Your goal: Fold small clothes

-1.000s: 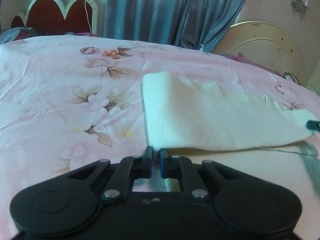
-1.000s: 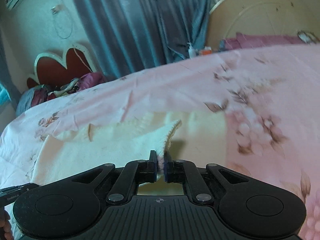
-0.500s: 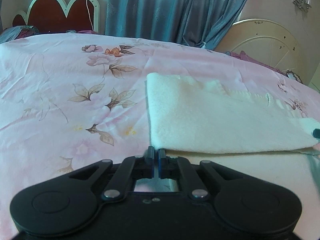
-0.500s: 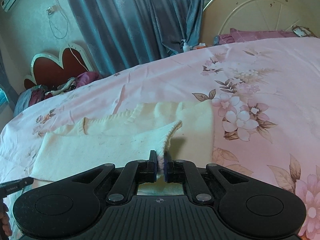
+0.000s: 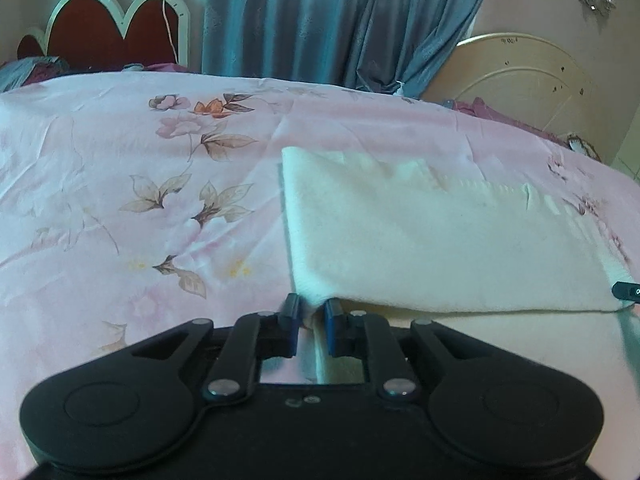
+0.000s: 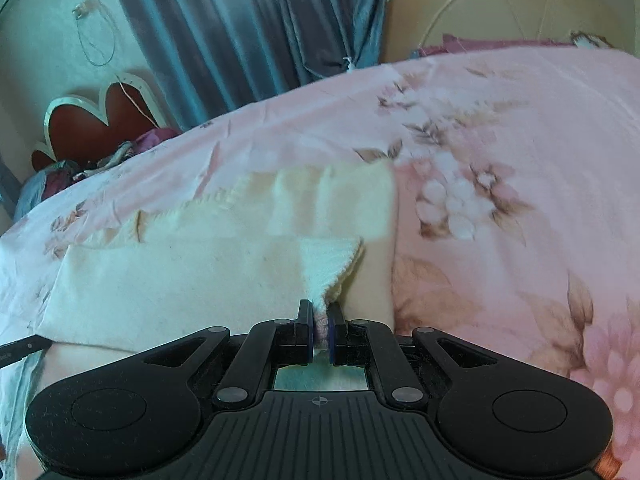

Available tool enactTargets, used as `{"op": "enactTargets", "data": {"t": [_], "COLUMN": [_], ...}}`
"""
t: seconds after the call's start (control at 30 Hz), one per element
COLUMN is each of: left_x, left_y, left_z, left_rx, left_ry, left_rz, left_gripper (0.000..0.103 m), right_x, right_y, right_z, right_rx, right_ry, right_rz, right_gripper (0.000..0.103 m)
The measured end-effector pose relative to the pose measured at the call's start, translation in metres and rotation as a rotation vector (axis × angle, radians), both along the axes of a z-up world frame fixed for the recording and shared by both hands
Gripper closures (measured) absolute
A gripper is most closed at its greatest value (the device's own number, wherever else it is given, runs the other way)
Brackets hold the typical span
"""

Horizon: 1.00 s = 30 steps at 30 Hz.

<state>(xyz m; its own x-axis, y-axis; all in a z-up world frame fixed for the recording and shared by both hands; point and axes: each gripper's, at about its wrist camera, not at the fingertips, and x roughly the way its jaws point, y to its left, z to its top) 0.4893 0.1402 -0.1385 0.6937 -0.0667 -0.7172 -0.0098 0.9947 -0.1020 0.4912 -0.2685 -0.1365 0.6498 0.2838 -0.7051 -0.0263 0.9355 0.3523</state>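
Note:
A cream knitted garment (image 5: 420, 240) lies folded on the pink flowered bedsheet (image 5: 120, 200). Its near left corner sits between the jaws of my left gripper (image 5: 311, 312), which are opening; a gap shows on each side and the pads do not press the cloth. My right gripper (image 6: 320, 320) is shut on the garment's (image 6: 180, 280) ribbed right corner, held low over the layer beneath. One right fingertip (image 5: 626, 291) shows at the left wrist view's right edge, and one left fingertip (image 6: 24, 350) at the right wrist view's left edge.
A red scalloped headboard (image 5: 116, 28) and blue curtains (image 5: 320, 20) stand behind the bed. A round cream board (image 5: 520, 76) leans at the far right. Bundled clothes (image 6: 100, 160) lie near the headboard. The sheet (image 6: 500, 160) stretches wide on both sides.
The left jaws have parted from shut on the garment's corner. The folded top layer has sunk flatter onto the lower one. The right gripper has dropped a little with its corner.

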Motion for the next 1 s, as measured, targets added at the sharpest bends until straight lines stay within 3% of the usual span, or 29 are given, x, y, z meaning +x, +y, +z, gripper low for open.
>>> {"op": "enactTargets", "data": {"t": [0.27, 0.37, 0.43, 0.5, 0.57, 0.67, 0.73, 0.8, 1.0], "left_x": [0.0, -0.001, -0.013, -0.028, -0.029, -0.013, -0.004, 0.002, 0.0], "left_y": [-0.003, 0.003, 0.013, 0.015, 0.006, -0.021, -0.031, -0.028, -0.024], "left_z": [0.001, 0.002, 0.014, 0.03, 0.035, 0.028, 0.014, -0.002, 0.0], "left_rx": [0.013, 0.012, 0.004, 0.001, -0.019, -0.026, -0.034, -0.025, 0.001], "left_ry": [0.006, 0.005, -0.05, -0.132, -0.158, -0.132, -0.09, -0.033, -0.03], "left_rz": [-0.002, 0.013, 0.066, 0.074, 0.034, -0.046, -0.061, -0.053, -0.109], "left_gripper": [0.087, 0.068, 0.057, 0.057, 0.057, 0.058, 0.059, 0.061, 0.061], "right_x": [0.002, 0.002, -0.005, -0.014, -0.014, -0.006, 0.0, 0.0, 0.004], "right_y": [-0.001, -0.006, -0.014, -0.018, -0.008, 0.02, 0.03, 0.027, 0.031], "right_z": [0.001, 0.003, 0.017, 0.031, 0.036, 0.026, 0.013, 0.006, 0.011], "right_rx": [-0.013, 0.004, -0.021, -0.04, -0.03, -0.051, -0.086, -0.102, -0.14], "right_ry": [0.007, 0.019, -0.018, -0.08, -0.093, -0.053, 0.009, 0.015, 0.024], "right_rz": [0.02, 0.021, -0.038, -0.065, -0.016, 0.066, 0.062, 0.044, 0.054], "right_gripper": [0.097, 0.097, 0.097, 0.097, 0.097, 0.097, 0.097, 0.098, 0.098]}}
